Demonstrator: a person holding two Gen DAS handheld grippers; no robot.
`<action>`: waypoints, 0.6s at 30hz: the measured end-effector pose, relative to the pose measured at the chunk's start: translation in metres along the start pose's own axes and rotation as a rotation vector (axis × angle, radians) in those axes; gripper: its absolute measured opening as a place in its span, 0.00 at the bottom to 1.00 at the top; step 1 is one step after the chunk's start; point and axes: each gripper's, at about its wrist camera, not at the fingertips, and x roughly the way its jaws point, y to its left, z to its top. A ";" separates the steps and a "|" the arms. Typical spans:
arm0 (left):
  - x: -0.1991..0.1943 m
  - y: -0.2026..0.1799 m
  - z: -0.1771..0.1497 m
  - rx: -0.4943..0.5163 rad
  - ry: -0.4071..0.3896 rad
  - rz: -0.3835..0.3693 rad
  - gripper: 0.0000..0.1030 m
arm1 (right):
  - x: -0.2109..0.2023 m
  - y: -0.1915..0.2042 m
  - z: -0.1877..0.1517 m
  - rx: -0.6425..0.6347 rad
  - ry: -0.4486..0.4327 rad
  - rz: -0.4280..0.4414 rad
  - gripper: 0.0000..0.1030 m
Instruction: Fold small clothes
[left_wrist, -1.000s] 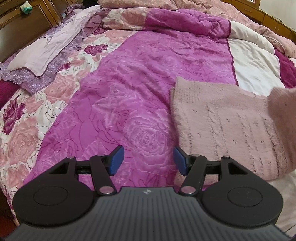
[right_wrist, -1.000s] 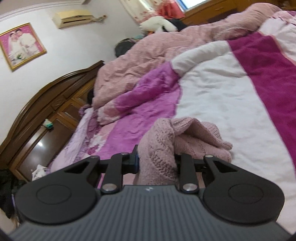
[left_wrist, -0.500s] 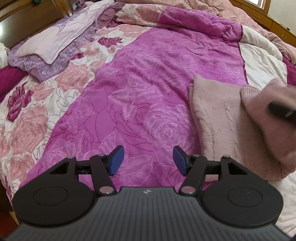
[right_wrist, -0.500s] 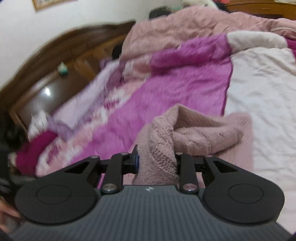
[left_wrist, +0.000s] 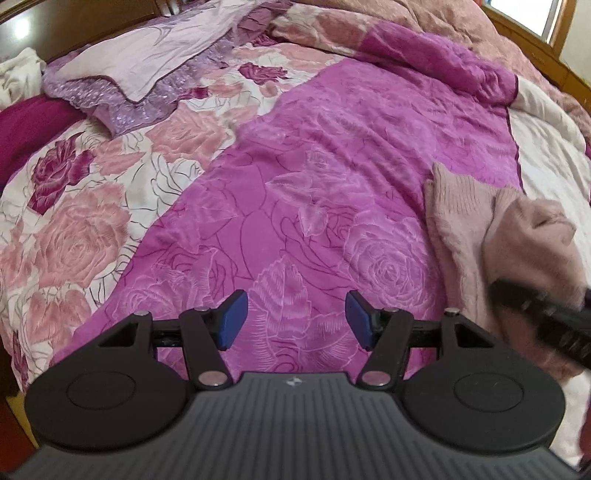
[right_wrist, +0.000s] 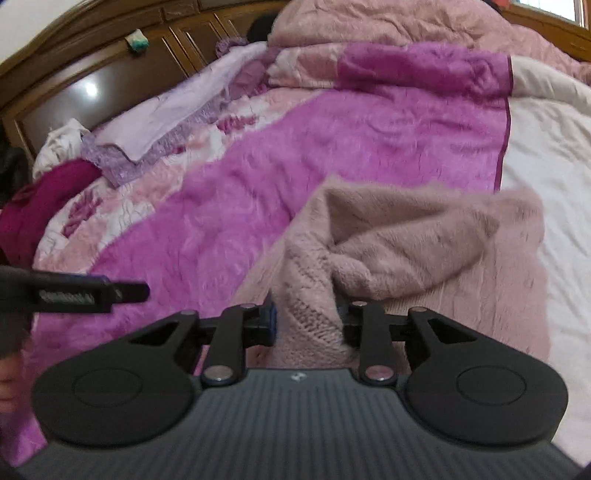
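Your right tongs (right_wrist: 306, 325) pinch a bunched edge of the pink sweater (right_wrist: 424, 236), jaws opening, so the carried half can drop over the half lying flat on the bed (right_wrist: 332, 147). Your left tongs (left_wrist: 296, 317) hover wide and empty, left of it.

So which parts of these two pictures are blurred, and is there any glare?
Left wrist view: the quilt is sharp; only the right gripper at the edge is smeared. Right wrist view: the whole picture is soft, the sweater too; a lamp glares on the headboard.
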 end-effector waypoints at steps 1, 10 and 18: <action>-0.002 0.001 0.000 -0.001 -0.008 -0.003 0.64 | -0.003 0.002 -0.002 0.001 -0.010 0.001 0.35; -0.025 -0.032 0.015 0.100 -0.080 -0.060 0.64 | -0.062 -0.023 -0.019 0.215 -0.091 0.119 0.39; -0.036 -0.111 0.030 0.255 -0.146 -0.173 0.64 | -0.100 -0.069 -0.033 0.295 -0.159 -0.031 0.40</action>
